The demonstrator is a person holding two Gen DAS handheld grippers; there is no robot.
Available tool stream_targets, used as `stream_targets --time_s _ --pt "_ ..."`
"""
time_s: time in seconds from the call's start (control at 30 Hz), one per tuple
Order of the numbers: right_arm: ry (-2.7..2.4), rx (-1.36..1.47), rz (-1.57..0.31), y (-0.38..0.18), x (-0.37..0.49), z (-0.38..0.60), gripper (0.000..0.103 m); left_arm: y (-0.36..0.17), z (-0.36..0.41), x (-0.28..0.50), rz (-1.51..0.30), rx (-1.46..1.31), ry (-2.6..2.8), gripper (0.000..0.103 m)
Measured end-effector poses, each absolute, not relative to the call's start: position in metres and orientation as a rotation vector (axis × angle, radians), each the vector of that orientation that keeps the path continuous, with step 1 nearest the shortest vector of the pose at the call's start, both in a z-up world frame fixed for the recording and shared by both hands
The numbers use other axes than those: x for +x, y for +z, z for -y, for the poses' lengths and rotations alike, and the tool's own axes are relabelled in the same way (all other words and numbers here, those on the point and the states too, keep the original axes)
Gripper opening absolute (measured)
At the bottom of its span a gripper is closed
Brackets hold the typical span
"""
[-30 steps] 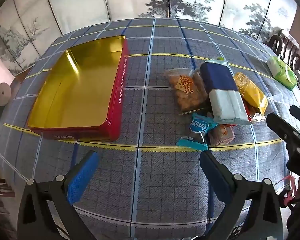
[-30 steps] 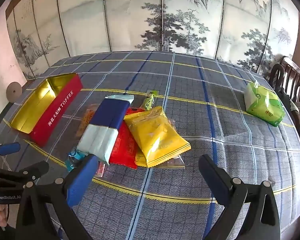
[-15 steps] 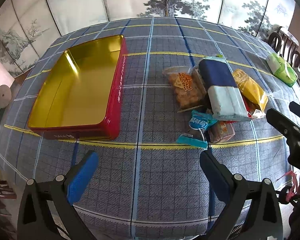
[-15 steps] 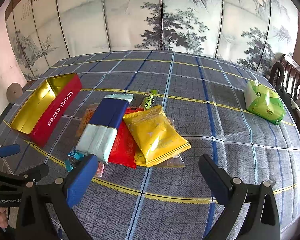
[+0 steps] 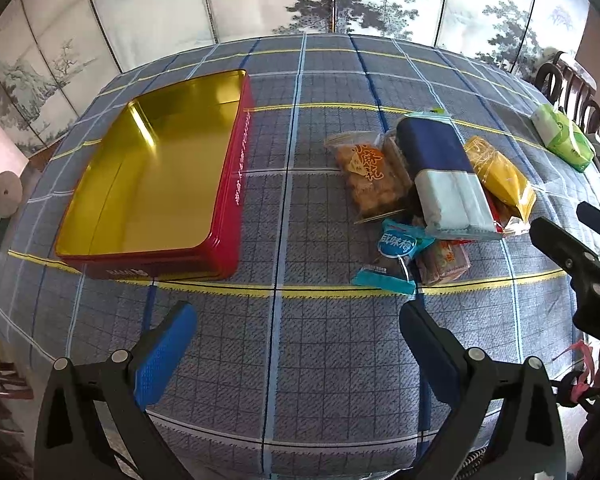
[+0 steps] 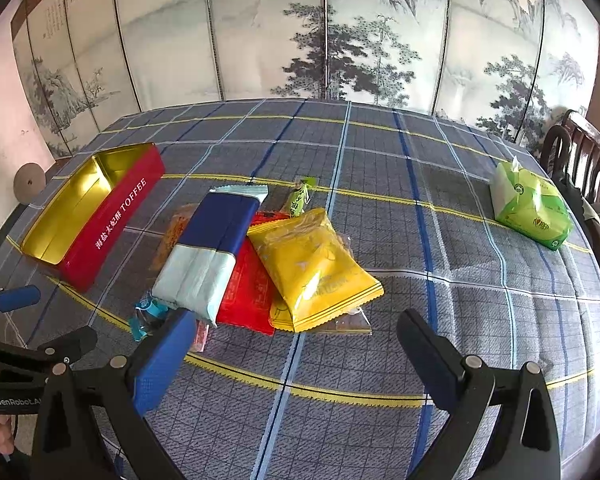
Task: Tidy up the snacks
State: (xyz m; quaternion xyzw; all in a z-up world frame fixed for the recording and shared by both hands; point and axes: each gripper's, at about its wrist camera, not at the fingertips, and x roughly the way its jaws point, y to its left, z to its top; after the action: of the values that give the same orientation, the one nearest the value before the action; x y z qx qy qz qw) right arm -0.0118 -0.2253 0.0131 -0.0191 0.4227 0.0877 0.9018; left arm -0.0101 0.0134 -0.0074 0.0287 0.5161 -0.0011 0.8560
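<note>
Red-walled, gold-lined rectangular tin [image 5: 152, 176] sits empty on the checked desk [image 5: 300, 340], snack packets [image 6: 260, 264] heaped just beside. Left tongs [image 5: 298, 348] and right tongs [image 6: 296, 356] gape empty; next, I judge, pinch the small blue-wrapped candy [image 5: 394, 256].

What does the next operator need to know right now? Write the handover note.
Left gripper: open, holding nothing, above the tablecloth in front of the tin.
Right gripper: open, holding nothing, in front of the snack pile.
Red toffee tin: open, nothing inside, left of the pile.
Pile: navy-and-pale-blue pack on top, overlapping the red packet; yellow bag, orange cracker bag, small teal packet.
Done: nothing packed.
Left: move every snack into the tin.
</note>
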Motion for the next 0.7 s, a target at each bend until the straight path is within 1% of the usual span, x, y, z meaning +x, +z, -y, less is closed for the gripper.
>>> stream_targets --time_s 0.7 --pt "0.185 -0.050 -0.868 0.0126 -0.0114 0.2255 0.102 -0.0068 -0.0147 -0.0134 -1.063 0.063 -0.037 0.100"
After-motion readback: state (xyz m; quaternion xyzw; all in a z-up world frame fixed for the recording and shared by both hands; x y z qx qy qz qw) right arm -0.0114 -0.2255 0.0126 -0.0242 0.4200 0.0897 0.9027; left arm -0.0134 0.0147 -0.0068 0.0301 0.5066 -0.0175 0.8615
